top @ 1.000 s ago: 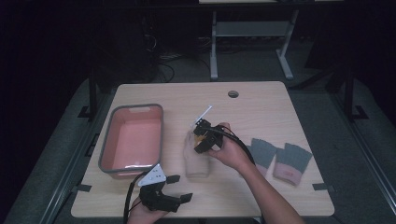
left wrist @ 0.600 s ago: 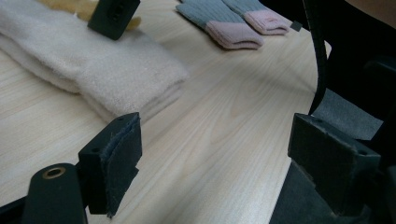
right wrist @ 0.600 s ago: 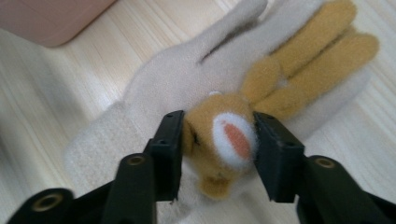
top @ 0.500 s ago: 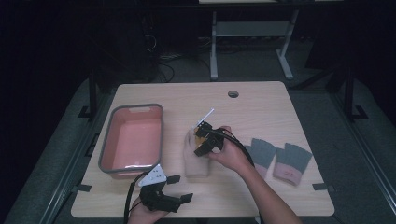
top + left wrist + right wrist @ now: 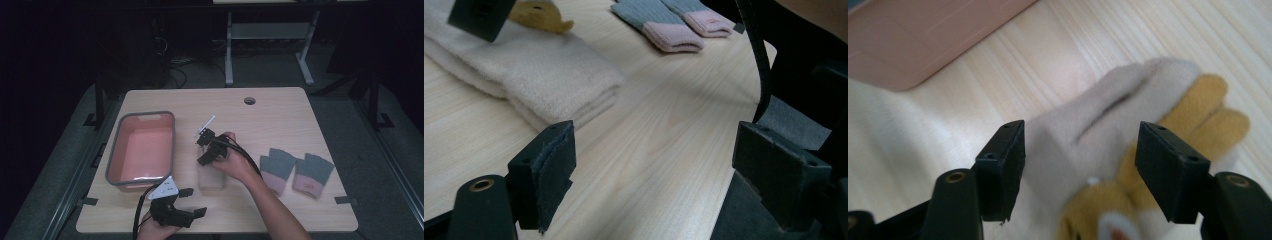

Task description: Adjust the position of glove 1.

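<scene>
Now the right gripper (image 5: 206, 148) hangs over the cream sock (image 5: 1083, 135), its jaws spread wide after just opening, one on each side of the sock's top fold and neither pad pressing it. Seen through the right gripper view, the yellow patch (image 5: 1198, 112) of the sock lies past the right jaw, and a corner of the pink tray (image 5: 923, 35) sits beyond the left jaw, apart from the sock. From above, the sock (image 5: 210, 177) lies flat on the table (image 5: 280, 115) directly under that gripper, just beside the tray (image 5: 141, 150).

The left gripper (image 5: 182, 212) rests near the table's front edge with its jaws wide apart and nothing between them. In its own view the sock (image 5: 539, 70) lies ahead of its left jaw, and the grey-pink gloves (image 5: 674, 25) lie farther ahead, well apart from both grippers.
</scene>
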